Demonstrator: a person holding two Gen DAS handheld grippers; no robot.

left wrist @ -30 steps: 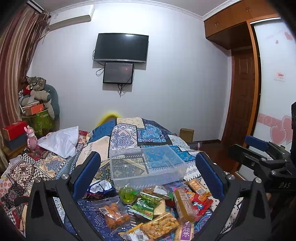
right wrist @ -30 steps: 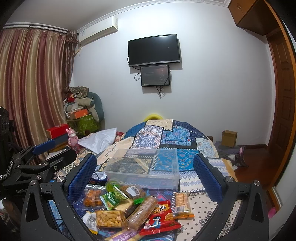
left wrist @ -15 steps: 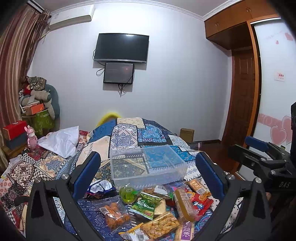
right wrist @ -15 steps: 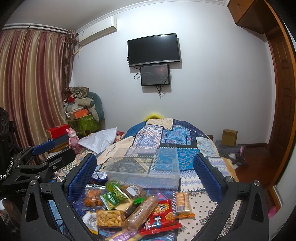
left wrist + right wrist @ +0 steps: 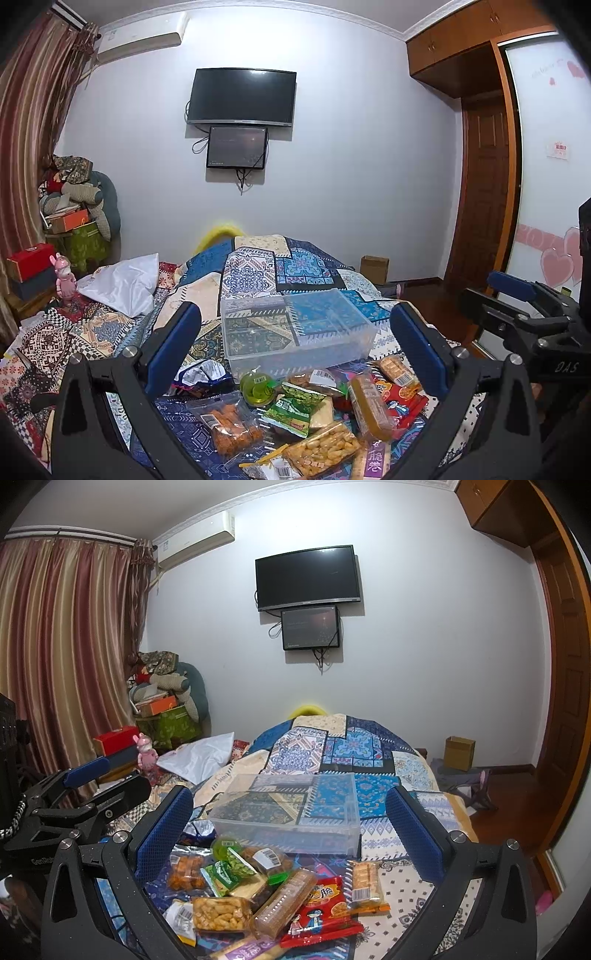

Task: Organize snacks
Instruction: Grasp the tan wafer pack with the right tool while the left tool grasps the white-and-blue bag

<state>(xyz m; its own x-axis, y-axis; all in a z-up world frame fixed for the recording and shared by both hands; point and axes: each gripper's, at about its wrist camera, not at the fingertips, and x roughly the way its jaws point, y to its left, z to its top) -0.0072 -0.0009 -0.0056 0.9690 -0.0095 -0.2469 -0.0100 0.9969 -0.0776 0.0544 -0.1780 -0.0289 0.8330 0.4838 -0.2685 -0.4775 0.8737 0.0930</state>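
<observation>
A pile of snack packets (image 5: pixel 314 417) lies on the patterned bedspread, also in the right wrist view (image 5: pixel 266 890). Behind it stands an empty clear plastic bin (image 5: pixel 295 332), seen too in the right wrist view (image 5: pixel 291 816). My left gripper (image 5: pixel 295 350) is open and empty, held above the pile. My right gripper (image 5: pixel 288 830) is open and empty too, beside the left one. The right gripper shows at the right edge of the left wrist view (image 5: pixel 524 317); the left gripper shows at the left of the right wrist view (image 5: pixel 74 794).
A white pillow (image 5: pixel 122 284) and a pink toy (image 5: pixel 64 273) lie left of the bed. Boxes and cushions (image 5: pixel 162 709) are stacked in the corner. A cardboard box (image 5: pixel 459 753) sits on the floor at the right. A TV (image 5: pixel 242 98) hangs on the wall.
</observation>
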